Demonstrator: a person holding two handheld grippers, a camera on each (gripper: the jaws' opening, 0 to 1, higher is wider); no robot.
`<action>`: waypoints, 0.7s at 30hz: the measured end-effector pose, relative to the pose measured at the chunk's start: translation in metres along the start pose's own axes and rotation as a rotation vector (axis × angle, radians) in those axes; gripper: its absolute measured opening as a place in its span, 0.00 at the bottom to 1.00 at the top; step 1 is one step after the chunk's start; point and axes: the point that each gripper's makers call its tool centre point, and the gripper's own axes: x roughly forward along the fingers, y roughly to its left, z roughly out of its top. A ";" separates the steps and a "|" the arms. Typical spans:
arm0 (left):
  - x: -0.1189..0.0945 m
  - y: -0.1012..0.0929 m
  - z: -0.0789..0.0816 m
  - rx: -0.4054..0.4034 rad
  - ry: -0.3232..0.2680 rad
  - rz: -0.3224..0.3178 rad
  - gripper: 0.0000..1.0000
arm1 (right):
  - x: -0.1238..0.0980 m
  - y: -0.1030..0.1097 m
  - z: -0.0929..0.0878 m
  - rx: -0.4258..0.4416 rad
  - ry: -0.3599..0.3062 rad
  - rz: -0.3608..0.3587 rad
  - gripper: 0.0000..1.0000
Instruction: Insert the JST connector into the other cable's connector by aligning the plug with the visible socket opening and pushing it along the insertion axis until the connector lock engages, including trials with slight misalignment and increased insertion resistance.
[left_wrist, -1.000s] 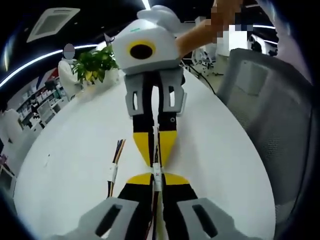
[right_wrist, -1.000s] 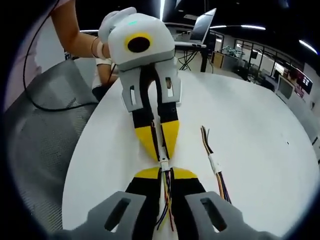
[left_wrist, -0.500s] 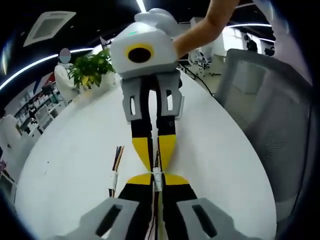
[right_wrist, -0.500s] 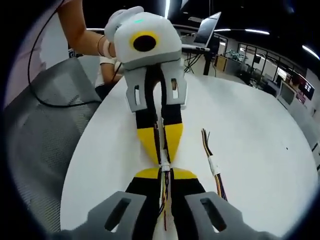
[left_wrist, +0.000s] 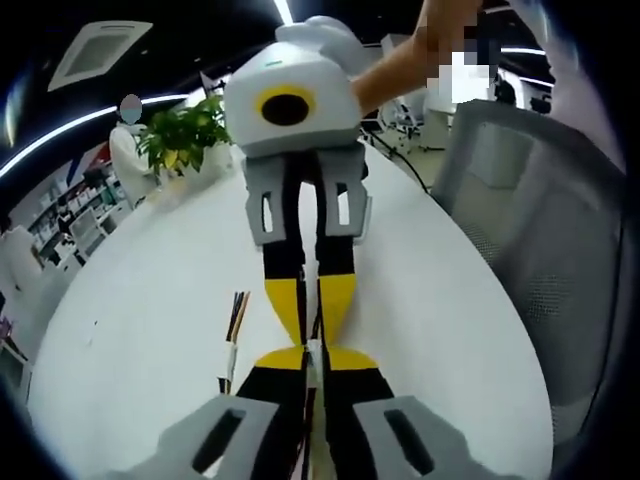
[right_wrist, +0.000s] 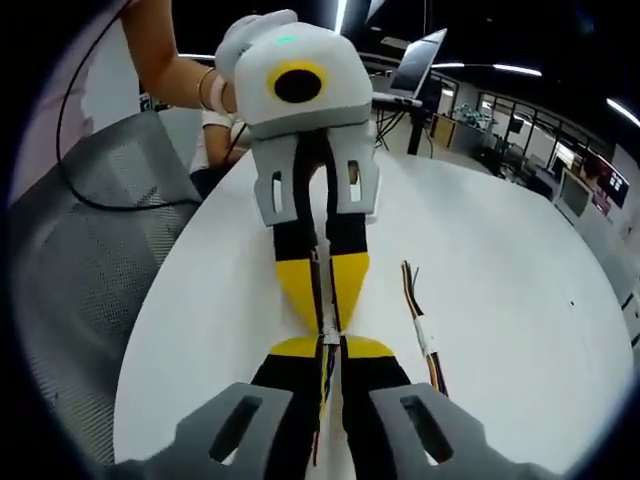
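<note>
Over the white table (left_wrist: 130, 300), my two grippers meet tip to tip. In the left gripper view my left gripper (left_wrist: 313, 360) is shut on a cable with coloured wires running back between its jaws. A small white JST connector (left_wrist: 314, 350) sits at its yellow tips. My right gripper (left_wrist: 316, 318) comes down from the top, shut on the mating cable end. In the right gripper view my right gripper (right_wrist: 331, 348) holds its wires, and the white connector (right_wrist: 328, 337) touches the tips of the left gripper (right_wrist: 326, 315). The joint itself is mostly hidden by the yellow pads.
A spare cable (left_wrist: 232, 335) with a white connector lies on the table beside the grippers, also visible as the spare cable (right_wrist: 421, 328). A grey mesh chair (left_wrist: 540, 220) stands at the table's edge, a potted plant (left_wrist: 185, 135) at the far side, a laptop (right_wrist: 425, 60) behind.
The two grippers' yellow tips have drawn closer together, and less of the white connector shows between them. The spare cable has stayed put.
</note>
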 end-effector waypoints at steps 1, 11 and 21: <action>-0.001 0.000 -0.001 -0.013 0.004 0.001 0.03 | 0.000 0.000 0.000 -0.003 0.002 0.000 0.03; -0.010 0.005 -0.021 -0.056 0.043 0.011 0.11 | -0.003 -0.001 0.002 -0.002 -0.009 -0.011 0.03; -0.008 0.011 -0.019 -0.065 0.009 0.009 0.00 | -0.004 -0.004 0.004 -0.021 -0.015 -0.022 0.03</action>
